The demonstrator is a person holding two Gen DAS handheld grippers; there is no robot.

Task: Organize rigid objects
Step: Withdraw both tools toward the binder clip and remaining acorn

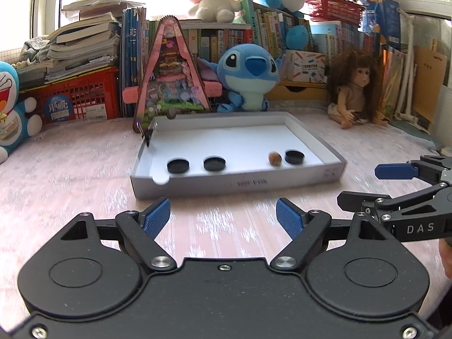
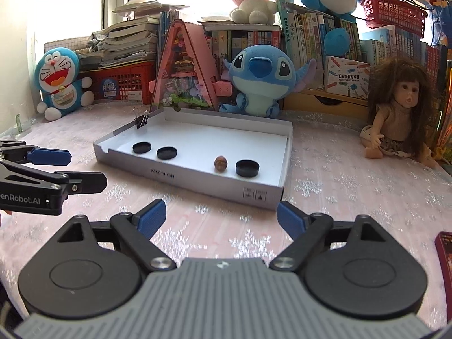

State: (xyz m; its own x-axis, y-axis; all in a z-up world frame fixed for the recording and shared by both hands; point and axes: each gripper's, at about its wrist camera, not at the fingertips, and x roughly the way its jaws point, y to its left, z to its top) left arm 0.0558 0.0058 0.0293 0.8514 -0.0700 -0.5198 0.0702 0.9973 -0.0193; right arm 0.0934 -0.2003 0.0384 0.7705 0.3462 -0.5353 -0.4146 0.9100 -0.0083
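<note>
A shallow white box lid (image 1: 310, 132) (image 2: 286, 152) lies on the pink tablecloth. Inside it lie three black round caps, one at the left (image 1: 178, 166) (image 2: 141, 147), one in the middle (image 1: 214, 163) (image 2: 166, 152), one at the right (image 1: 294, 157) (image 2: 247, 167), and a small brown nut-like object (image 1: 275, 158) (image 2: 221, 163). A black binder clip (image 1: 148, 134) (image 2: 142, 121) grips the lid's far left corner. My left gripper (image 1: 223, 216) (image 2: 69, 166) is open and empty in front of the lid. My right gripper (image 2: 221, 216) (image 1: 364, 185) is open and empty in front of the lid's right corner.
Behind the lid stand a pink triangular model house (image 1: 172, 79), a blue Stitch plush (image 1: 248, 73), a doll (image 2: 401, 107) at the right, a Doraemon plush (image 2: 60, 82) at the left, red baskets and rows of books. A dark red object (image 2: 445, 251) lies at the right edge.
</note>
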